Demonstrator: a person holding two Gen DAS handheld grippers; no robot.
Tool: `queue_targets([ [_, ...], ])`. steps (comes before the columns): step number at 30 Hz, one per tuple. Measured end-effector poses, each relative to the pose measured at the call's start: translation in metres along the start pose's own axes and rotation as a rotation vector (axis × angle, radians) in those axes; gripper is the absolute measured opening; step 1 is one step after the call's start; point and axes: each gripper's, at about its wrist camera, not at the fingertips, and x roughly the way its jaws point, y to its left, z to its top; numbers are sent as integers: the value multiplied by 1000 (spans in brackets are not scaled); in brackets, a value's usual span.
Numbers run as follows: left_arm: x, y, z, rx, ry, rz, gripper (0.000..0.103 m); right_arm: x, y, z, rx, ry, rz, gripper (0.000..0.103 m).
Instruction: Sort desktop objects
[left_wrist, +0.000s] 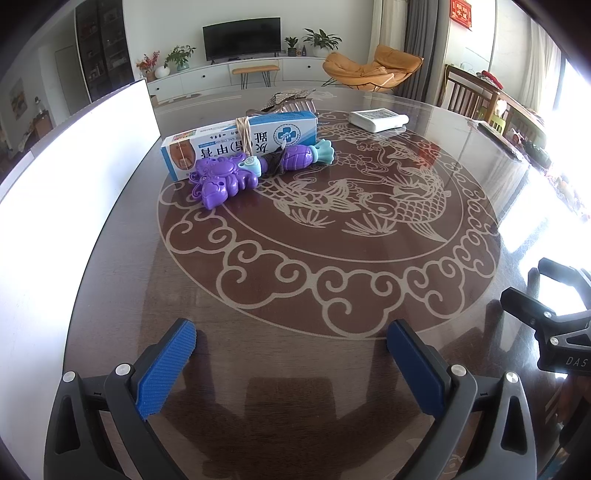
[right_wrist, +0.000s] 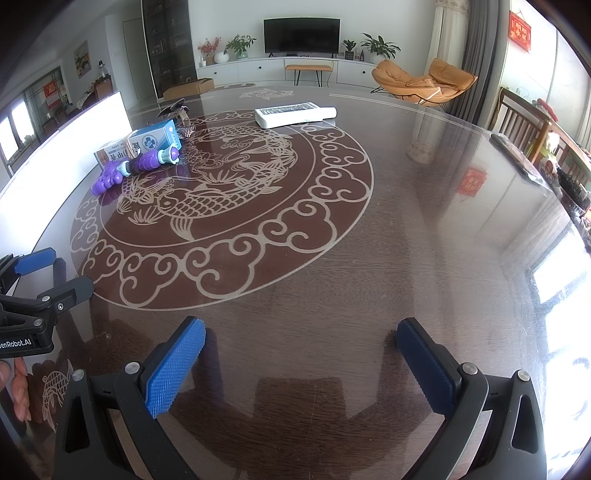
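Note:
A purple toy (left_wrist: 226, 179) (right_wrist: 108, 180) and a purple and teal toy piece (left_wrist: 303, 157) (right_wrist: 157, 159) lie on the dark patterned table (left_wrist: 332, 288) (right_wrist: 406, 240). Behind them sits a blue and white medicine box (left_wrist: 240, 142) (right_wrist: 142, 142) bound with rubber bands. Something dark and sparkly (left_wrist: 288, 99) (right_wrist: 179, 109) rests behind the box; I cannot tell what it is. A white flat device (left_wrist: 378, 120) (right_wrist: 293, 113) lies farther back. My left gripper (left_wrist: 291, 347) (right_wrist: 51, 273) is open near the front edge, empty. My right gripper (right_wrist: 301, 345) (left_wrist: 532, 280) is open and empty too.
A white board (left_wrist: 74, 177) (right_wrist: 62, 147) stands along the table's left side. Wooden chairs (left_wrist: 469, 96) (right_wrist: 524, 122) and a cluttered sideboard (right_wrist: 565, 162) are at the right. A hand (right_wrist: 16, 384) holds the left gripper. A TV (left_wrist: 246, 37), cabinet and orange lounger (left_wrist: 373, 70) lie beyond the table.

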Motion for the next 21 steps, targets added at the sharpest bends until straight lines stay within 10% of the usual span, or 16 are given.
queue_targets([
  [6,0,-6,9,135,3,-168,103,0,0,0,0,0,0,103],
  [12,19,-6,72,292,-37,-93,103,0,0,0,0,0,0,103],
  [21,72,12,129,208,8,-91,103,0,0,0,0,0,0,103],
])
